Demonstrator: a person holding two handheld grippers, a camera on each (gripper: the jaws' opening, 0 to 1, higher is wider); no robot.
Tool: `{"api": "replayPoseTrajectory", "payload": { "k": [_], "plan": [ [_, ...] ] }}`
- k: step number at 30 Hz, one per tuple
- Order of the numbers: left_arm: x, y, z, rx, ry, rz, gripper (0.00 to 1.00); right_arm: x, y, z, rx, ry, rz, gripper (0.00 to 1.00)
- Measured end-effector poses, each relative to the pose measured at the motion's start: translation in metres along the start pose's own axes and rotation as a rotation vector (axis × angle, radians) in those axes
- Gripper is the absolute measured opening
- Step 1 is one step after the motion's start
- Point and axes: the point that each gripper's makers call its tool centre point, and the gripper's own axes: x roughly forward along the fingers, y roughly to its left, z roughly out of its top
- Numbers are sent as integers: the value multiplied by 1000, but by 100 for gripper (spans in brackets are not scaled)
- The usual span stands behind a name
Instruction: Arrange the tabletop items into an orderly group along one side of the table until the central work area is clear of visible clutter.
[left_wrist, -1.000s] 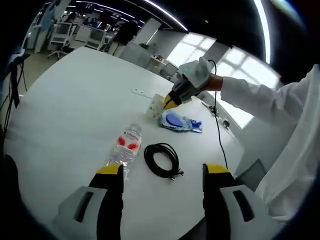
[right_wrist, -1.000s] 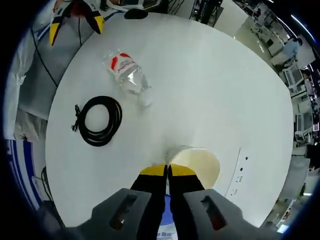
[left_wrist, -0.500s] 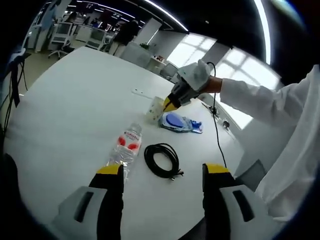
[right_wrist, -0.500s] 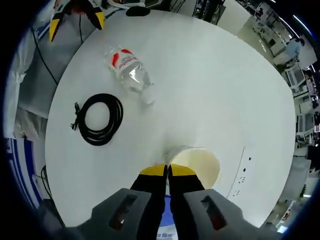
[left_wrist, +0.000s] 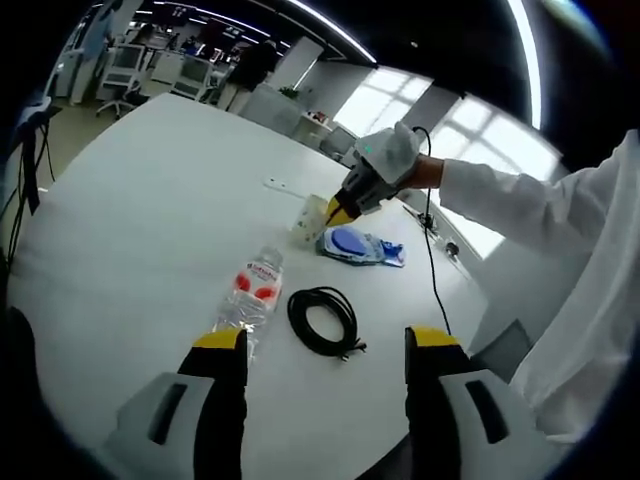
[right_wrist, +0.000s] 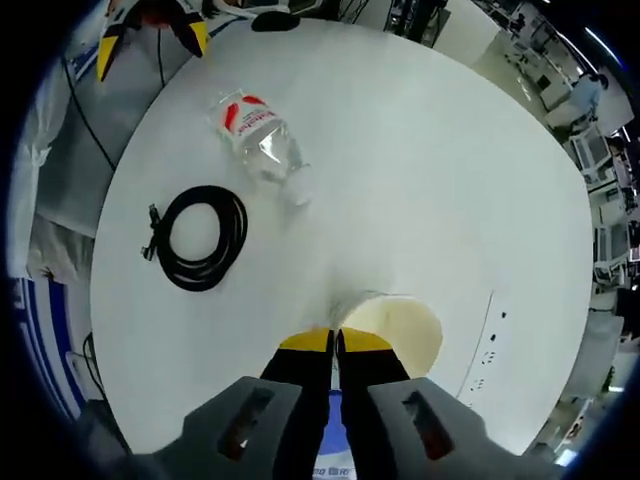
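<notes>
A pale paper cup (right_wrist: 402, 327) stands on the round white table (right_wrist: 430, 170), and my right gripper (right_wrist: 335, 342) is shut on its near rim. From the left gripper view the same cup (left_wrist: 311, 216) stands by a blue packet (left_wrist: 360, 243), with the right gripper (left_wrist: 339, 209) pinching it from above. A clear water bottle (left_wrist: 252, 289) with a red label lies on its side beside a black cable coil (left_wrist: 323, 320). My left gripper (left_wrist: 326, 342) is open above the table's near edge, short of both. The bottle (right_wrist: 256, 140) and coil (right_wrist: 197, 240) lie apart from the cup.
A white strip with small holes (right_wrist: 486, 340) lies flat just past the cup, also visible as the white strip (left_wrist: 283, 186). A person's white sleeve (left_wrist: 540, 205) and a thin black cord (left_wrist: 434, 262) reach in from the right. Office desks and chairs stand beyond the table.
My right gripper has nudged slightly with the cup still in its jaws. The left gripper, bottle and cable coil have stayed put.
</notes>
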Motion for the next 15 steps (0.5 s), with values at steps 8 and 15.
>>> {"api": "replayPoseTrajectory", "payload": {
  "k": [8, 15],
  "plan": [
    [1, 0, 0, -1, 2, -1, 64, -1, -1, 0, 8, -8, -8, 5],
    [0, -1, -1, 2, 2, -3, 64, -2, -2, 0, 7, -6, -15, 8]
  ]
}}
